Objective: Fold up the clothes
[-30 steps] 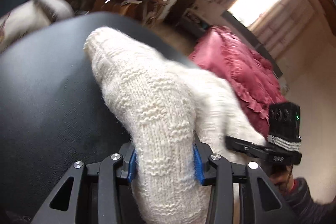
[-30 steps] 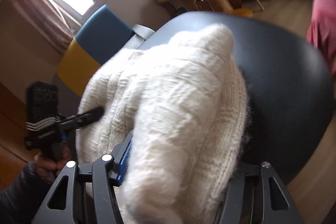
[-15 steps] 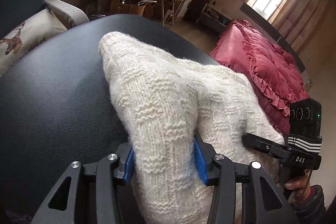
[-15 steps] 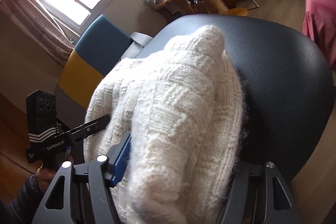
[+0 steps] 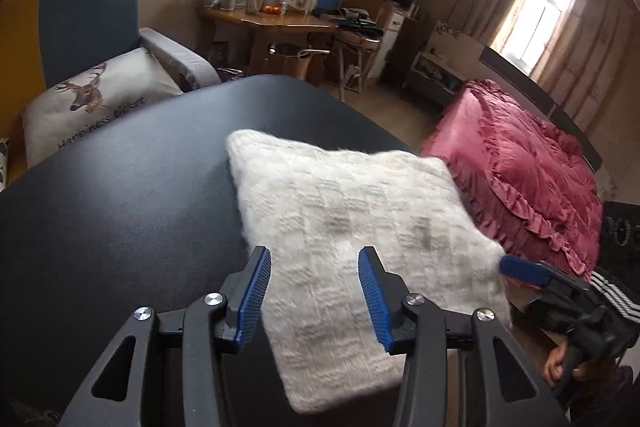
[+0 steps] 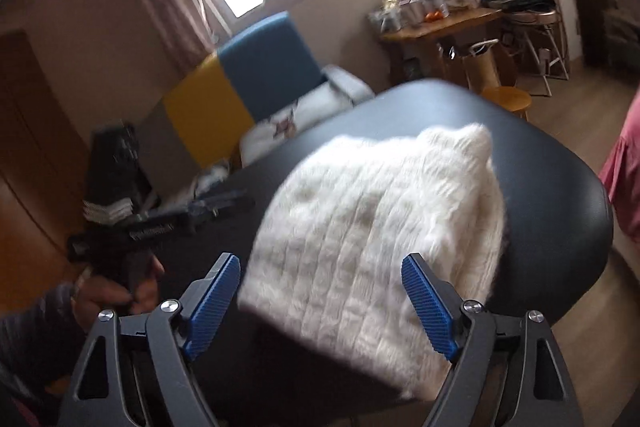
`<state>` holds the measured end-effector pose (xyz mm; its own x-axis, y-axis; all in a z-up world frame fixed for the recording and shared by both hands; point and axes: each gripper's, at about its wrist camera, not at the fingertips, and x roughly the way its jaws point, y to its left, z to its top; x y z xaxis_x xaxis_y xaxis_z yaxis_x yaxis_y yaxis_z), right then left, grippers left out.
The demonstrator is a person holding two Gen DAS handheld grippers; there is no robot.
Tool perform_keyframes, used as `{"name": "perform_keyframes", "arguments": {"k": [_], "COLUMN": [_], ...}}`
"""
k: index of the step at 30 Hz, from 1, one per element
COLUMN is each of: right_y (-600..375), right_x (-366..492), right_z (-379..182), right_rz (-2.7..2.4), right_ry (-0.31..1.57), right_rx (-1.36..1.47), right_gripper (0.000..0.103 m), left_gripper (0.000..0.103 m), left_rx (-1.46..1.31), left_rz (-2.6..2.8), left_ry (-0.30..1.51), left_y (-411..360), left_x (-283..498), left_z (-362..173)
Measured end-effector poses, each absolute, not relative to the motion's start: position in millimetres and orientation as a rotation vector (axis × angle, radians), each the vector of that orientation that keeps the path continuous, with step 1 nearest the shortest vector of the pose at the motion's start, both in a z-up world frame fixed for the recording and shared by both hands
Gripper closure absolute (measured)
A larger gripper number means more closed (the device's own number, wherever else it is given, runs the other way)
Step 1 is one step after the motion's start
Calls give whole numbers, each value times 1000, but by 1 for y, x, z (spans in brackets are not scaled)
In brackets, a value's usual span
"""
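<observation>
A white knitted sweater (image 5: pixel 352 231) lies folded into a flat square on the black table (image 5: pixel 120 195). My left gripper (image 5: pixel 314 255) hangs open just above its near edge, holding nothing. In the right wrist view the same sweater (image 6: pixel 380 223) lies ahead of my right gripper (image 6: pixel 322 261), which is open and empty with its jaws spread wide. The right gripper (image 5: pixel 520 269) also shows at the sweater's right edge in the left wrist view. The left gripper (image 6: pixel 224 201) appears off the sweater's left side in the right wrist view, held by a hand (image 6: pixel 116 291).
A blue and yellow armchair (image 5: pixel 88 15) with a deer cushion (image 5: pixel 96 103) stands behind the table. A wooden desk (image 5: pixel 272 23) with jars is at the back. A bed with a red ruffled cover (image 5: pixel 532 179) is to the right. A small wooden stool (image 6: pixel 508 99) stands beyond the table.
Both grippers have let go of the sweater and opened. They pulled back and up, and the sweater now lies flat on the table instead of bunched between the fingers.
</observation>
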<state>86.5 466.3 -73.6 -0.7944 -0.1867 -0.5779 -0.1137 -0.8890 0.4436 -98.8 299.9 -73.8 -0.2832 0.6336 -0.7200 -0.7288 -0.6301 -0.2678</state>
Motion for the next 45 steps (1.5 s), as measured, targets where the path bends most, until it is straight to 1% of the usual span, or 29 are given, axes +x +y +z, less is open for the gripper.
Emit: {"name": "perform_keyframes", "arguments": {"k": [2,4,5,7,10,15,17,19,20,24,28,30,33,36,39,45], "right_y": [465,470,473,475,473,467,459,448,441,426,416,408,397,390,388,378], "right_x": [83,79,77,79,82,88,93,96,98,98,86,84,80,80,78,69], "right_z": [-88,-109,-122,-139,-138,-123,-110,-97,-91,-76,-65,-58,-46,-34,-31,-38], "right_rz": [-2832,-2867,-2860,-2873,-2892,-2925,-2968,-3010,-3027,-3089,-3129,-3167,-3244,-3332,-3305,-3249], "right_ry": [-718,-717,-754,-770,-778,-784,-754,-700,-669,-662,-641,-566,-442,-357,-370,-369], "right_rx": [1081,1248,1310,1309,1277,1245,1192,1131,1107,1067,1127,1133,1142,1100,1075,1074], "right_gripper": [19,19,19,18,18,18,16,3,0,0,0,0,0,0,0,0], "left_gripper": [58,58,58,58,58,58,58,57,57,57,58,61,61,61,61,61], "left_rx": [-1053,-1084,-1114,-1157,-1145,-1109,-1068,-1031,-1016,-966,-947,-927,-869,-858,-893,-910], "left_rz": [1963,1925,1909,1900,1917,2049,2153,2236,2275,2391,2360,2362,2410,2385,2351,2330], "left_ry": [184,236,265,305,327,301,293,278,278,335,311,337,352,300,257,269], "left_y": [306,317,324,329,329,312,299,287,281,270,260,258,250,242,240,245], "left_x": [-89,-82,-80,-79,-75,-71,-67,-62,-60,-47,-39,-30,-16,-10,-9,-5], "left_z": [-81,-93,-103,-120,-129,-106,-89,-72,-64,-35,-11,-1,12,21,21,18]}}
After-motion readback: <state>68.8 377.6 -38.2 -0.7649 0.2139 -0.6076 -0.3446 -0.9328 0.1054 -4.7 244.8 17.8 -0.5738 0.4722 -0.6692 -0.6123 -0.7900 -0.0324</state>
